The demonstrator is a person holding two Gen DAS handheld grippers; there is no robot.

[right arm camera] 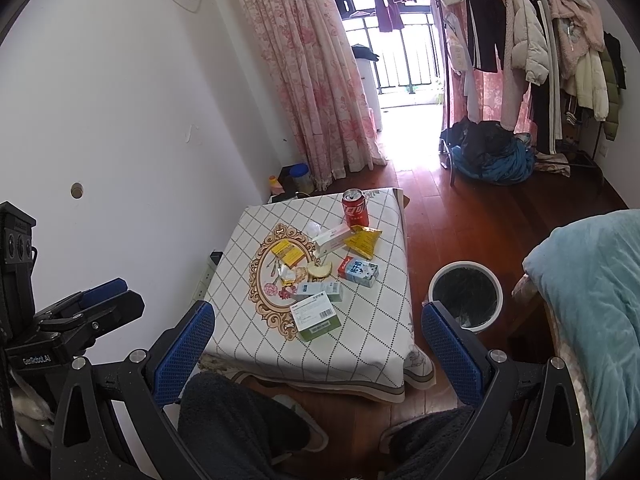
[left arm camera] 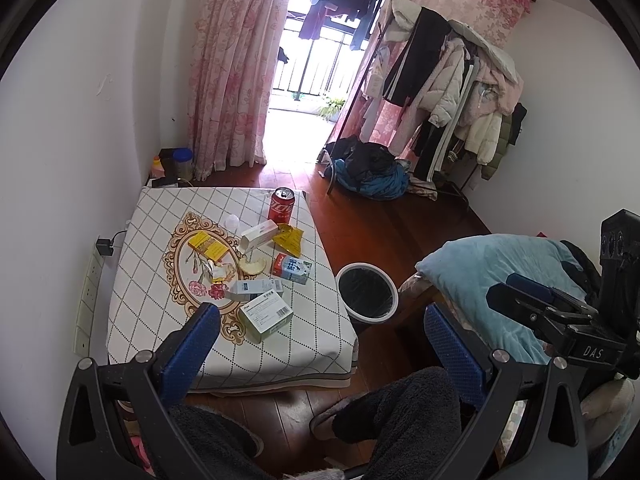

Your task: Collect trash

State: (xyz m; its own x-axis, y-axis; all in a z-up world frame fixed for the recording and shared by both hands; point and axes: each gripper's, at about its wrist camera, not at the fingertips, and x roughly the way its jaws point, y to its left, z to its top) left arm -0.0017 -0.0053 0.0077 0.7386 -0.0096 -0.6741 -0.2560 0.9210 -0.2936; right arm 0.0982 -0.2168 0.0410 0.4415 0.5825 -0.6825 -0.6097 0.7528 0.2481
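red can (left arm camera: pixel 282 203) upright, axis vert | both jaws wide apart, empty

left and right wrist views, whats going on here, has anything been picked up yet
Nothing is picked up yet. The left gripper and right gripper both hang open and empty above the small table with the diamond-check cloth. The red soda can, blue-and-white milk carton, yellow crumpled wrapper and white-and-green cardboard box lie on it. The white round bin with a black liner stands beside it.
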